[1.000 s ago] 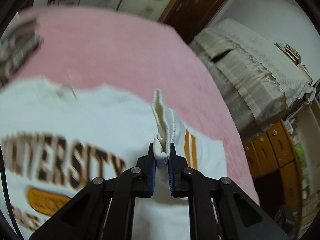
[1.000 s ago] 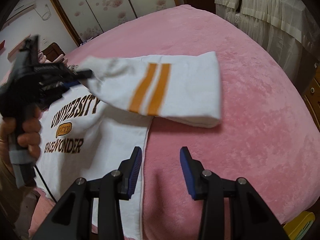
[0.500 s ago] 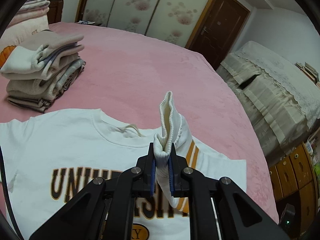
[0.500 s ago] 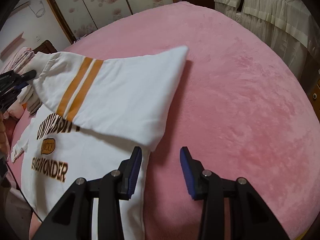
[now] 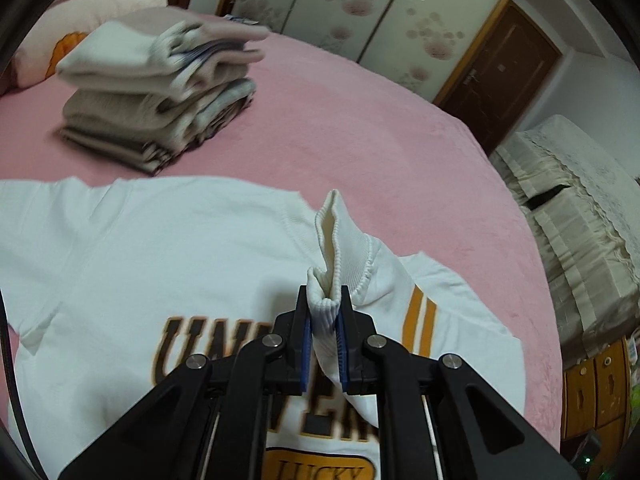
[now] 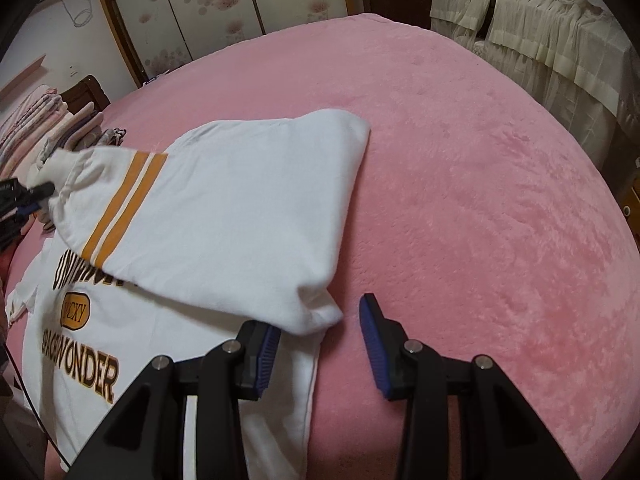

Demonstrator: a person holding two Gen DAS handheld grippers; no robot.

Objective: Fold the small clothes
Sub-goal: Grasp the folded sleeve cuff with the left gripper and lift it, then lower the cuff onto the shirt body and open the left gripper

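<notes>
Sweatshirt (image 5: 140, 264) cuff (image 5: 332, 240) pinched between left jaws.

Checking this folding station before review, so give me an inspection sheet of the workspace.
Surface: pink bedspread, plush.
Job's things: white sweatshirt lying print up; its striped sleeve drawn across the chest.
Clutter: stack of folded clothes beyond the collar.
Grippers: left gripper shut on the sleeve cuff; right gripper open, empty, at the sleeve's fold.
Cables: thin black cable at the left edge.
Surroundings: floral wardrobe doors, brown door.
</notes>
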